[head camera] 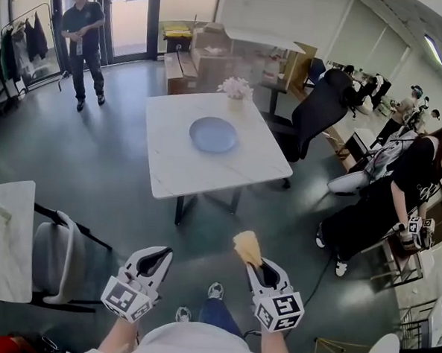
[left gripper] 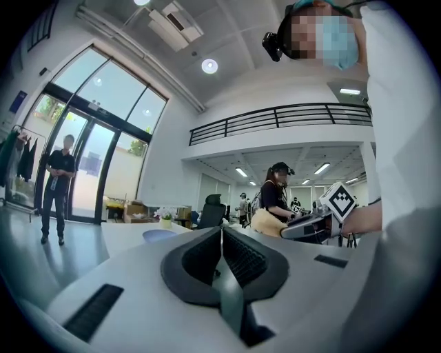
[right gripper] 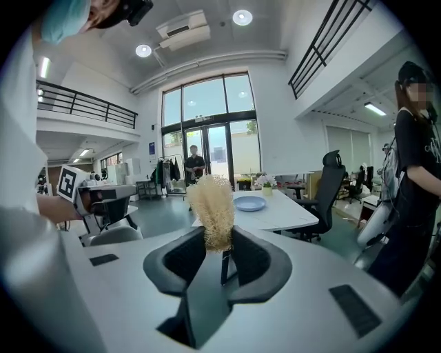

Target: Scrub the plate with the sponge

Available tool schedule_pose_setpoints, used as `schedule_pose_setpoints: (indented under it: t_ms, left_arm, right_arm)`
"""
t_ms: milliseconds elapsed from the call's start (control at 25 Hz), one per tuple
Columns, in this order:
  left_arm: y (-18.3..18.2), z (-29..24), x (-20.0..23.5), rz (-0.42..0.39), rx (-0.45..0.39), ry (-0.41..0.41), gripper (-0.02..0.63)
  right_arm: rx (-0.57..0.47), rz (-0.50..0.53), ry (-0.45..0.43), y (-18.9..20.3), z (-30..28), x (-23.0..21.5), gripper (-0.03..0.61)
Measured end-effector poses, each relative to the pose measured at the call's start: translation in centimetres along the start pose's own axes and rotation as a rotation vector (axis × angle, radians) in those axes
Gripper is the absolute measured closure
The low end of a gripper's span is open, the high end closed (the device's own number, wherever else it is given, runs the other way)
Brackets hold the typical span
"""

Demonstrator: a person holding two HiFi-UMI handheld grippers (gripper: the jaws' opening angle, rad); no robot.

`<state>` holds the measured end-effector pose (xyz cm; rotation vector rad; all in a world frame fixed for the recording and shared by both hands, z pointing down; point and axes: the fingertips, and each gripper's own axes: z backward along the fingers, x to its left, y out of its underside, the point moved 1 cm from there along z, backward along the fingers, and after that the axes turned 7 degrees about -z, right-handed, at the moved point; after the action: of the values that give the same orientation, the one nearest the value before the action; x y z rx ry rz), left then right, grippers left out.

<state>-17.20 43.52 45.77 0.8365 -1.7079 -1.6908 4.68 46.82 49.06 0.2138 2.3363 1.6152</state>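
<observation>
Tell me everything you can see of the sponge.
The sponge is a pale tan, coarse, fibrous pad, loofah-like in look. It stands upright, pinched at its lower end between the jaws of the right claw, most of it sticking out past the tips. Only the jaws touch it. It is in the air, well short of the blue plate.

The lower end of the sponge (right gripper: 212, 203) is hidden between the jaws of the right gripper (right gripper: 219, 241). The left gripper (left gripper: 222, 238) hides part of the plate (left gripper: 160, 235). The picture's left edge cuts off the side table (head camera: 4, 241).
</observation>
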Motion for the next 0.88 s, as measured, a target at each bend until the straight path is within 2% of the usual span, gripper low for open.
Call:
schedule_pose_setpoints:
  t_ms: [400, 880]
  left_arm:
    - [0.0, -6.1, 4.2, -0.011, 0.02, -0.03, 0.58]
    - [-1.2, -17.4, 9.3, -0.01, 0.006, -0.145, 0.58]
  right_arm:
    - [0.011, 0.004, -0.051, -2.6, -7.1, -3.9, 0.459]
    - [0.016, 0.061, -0.155, -8.0, -16.4, -12.3, 0.459]
